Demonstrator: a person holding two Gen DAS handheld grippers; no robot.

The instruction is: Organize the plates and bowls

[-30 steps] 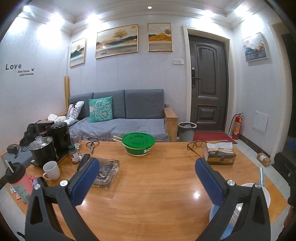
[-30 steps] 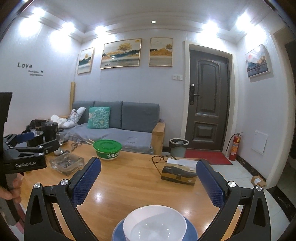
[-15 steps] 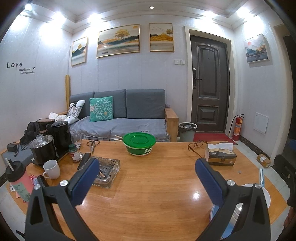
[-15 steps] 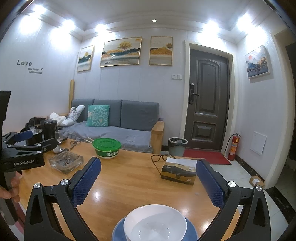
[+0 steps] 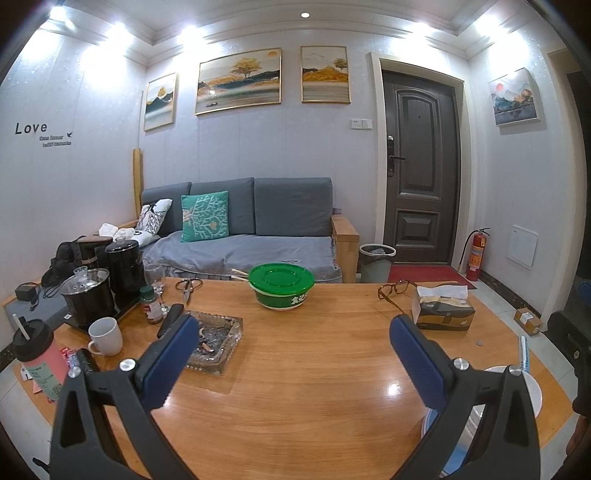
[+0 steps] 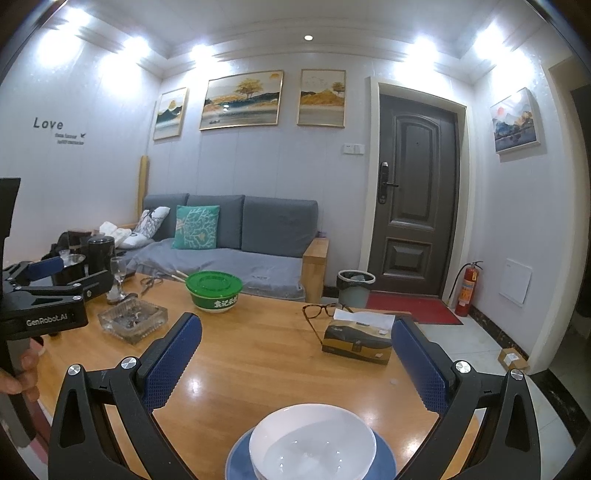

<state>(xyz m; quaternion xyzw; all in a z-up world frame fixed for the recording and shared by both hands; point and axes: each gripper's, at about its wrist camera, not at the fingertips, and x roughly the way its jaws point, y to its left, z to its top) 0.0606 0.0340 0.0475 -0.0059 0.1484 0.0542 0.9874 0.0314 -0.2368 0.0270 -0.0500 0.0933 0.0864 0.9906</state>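
- White bowl (image 6: 312, 441) sits nested on blue plate (image 6: 236, 458), at the near edge of the wooden surface (image 6: 258, 362).
- Right gripper (image 6: 295, 363) hovers just above the bowl, fingers wide, empty; likely lined up to grasp it.
- Left gripper (image 5: 291, 356), left of the bowl, fingers wide, empty over bare wood, probably waiting.

Both views are bright and evenly lit from above by a row of ceiling spotlights (image 5: 118, 27) that blow out to white patches along the cornice, plus one small recessed downlight (image 6: 308, 37). The varnished wooden table (image 5: 314, 369) throws back small white glare spots near the front. Shadows are soft and short. Fisheye distortion bows the walls and the door (image 6: 413, 195), and black vignetting fills the corners. Focus is fairly sharp throughout, slightly soft toward the edges.
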